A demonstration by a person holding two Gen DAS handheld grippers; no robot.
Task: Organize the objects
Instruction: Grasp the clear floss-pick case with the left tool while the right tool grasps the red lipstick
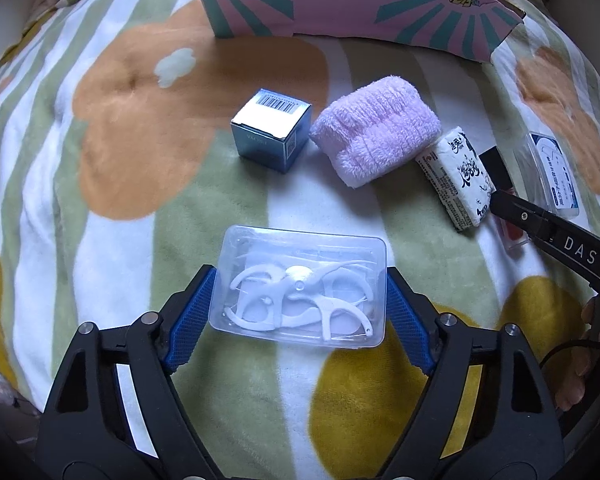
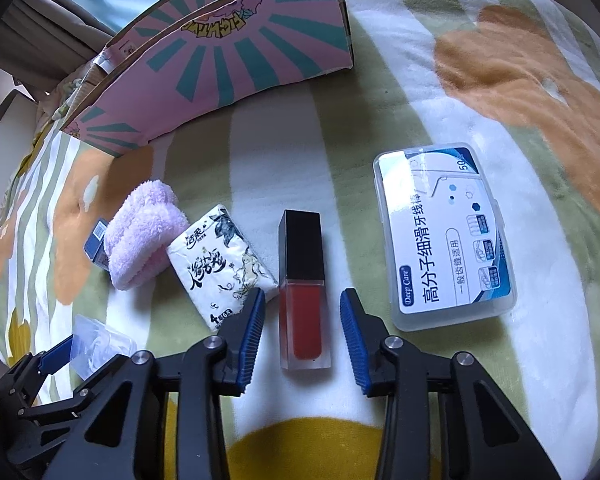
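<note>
My left gripper [image 1: 300, 271] is shut on a clear box of white floss picks [image 1: 300, 292]; the blue pads press its two short sides and it rests on the blanket. In the right wrist view the same box [image 2: 100, 340] shows at the lower left. My right gripper [image 2: 301, 293] is open, its fingers on either side of a red lip gloss tube [image 2: 306, 320] with a black cap, with a gap on each side. A tissue pack [image 2: 216, 264] lies just left of it and a labelled floss box [image 2: 444, 236] to its right.
A small blue carton [image 1: 270, 130] and a rolled pink towel [image 1: 376, 130] lie side by side mid-blanket. An open pink and teal cardboard box [image 1: 340, 4] stands at the far edge. Everything sits on a soft floral blanket [image 1: 140, 120]. A person's fingers [image 1: 580, 364] show at the right.
</note>
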